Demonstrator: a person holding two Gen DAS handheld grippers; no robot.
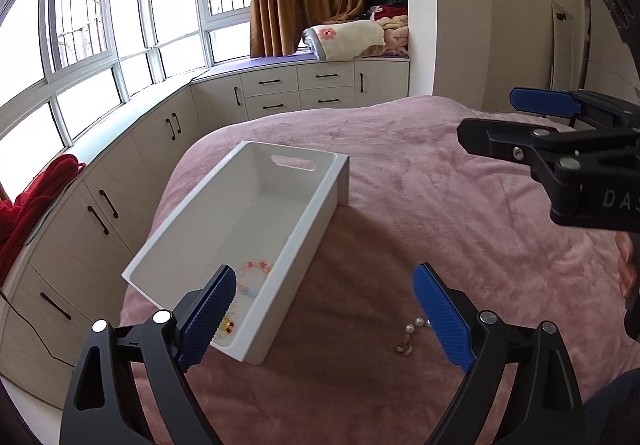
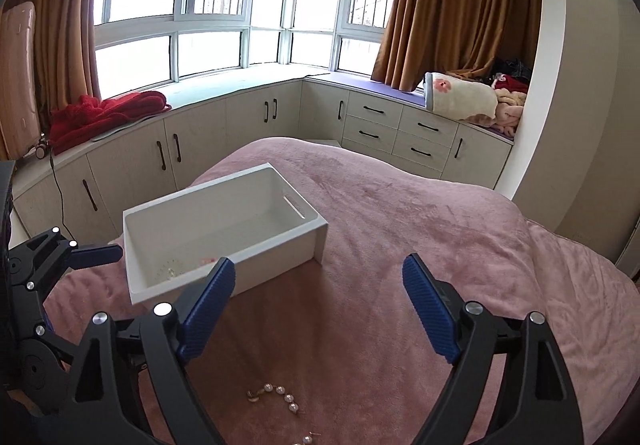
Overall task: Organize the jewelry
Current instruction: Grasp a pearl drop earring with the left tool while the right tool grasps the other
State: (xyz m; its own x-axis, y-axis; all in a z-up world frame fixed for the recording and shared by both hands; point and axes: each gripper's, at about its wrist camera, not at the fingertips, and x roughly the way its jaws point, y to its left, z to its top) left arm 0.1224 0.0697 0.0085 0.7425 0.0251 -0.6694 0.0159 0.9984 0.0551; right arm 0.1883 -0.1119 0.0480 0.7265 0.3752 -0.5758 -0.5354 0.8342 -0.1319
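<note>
A white rectangular box [image 1: 320,201] lies on the pink bed cover and also shows in the right wrist view [image 2: 280,249]. Inside it lie a pastel bead bracelet [image 1: 256,277] and a small gold-red piece [image 1: 229,325]. A pearl bracelet [image 2: 280,397] lies on the cover near the front, to the right of the box in the left wrist view [image 1: 414,329]. My left gripper [image 1: 324,309] is open and empty over the box's near right corner. My right gripper [image 2: 320,305] is open and empty, above the pearl bracelet; it also shows in the left wrist view [image 1: 520,125].
The pink bed cover [image 2: 440,245] fills the foreground. Beige cabinets [image 2: 192,153] and a window seat run along the far side, with a red blanket [image 2: 104,113], folded bedding [image 2: 460,101] and brown curtains [image 2: 448,5]. A pink suitcase [image 2: 18,77] stands at left.
</note>
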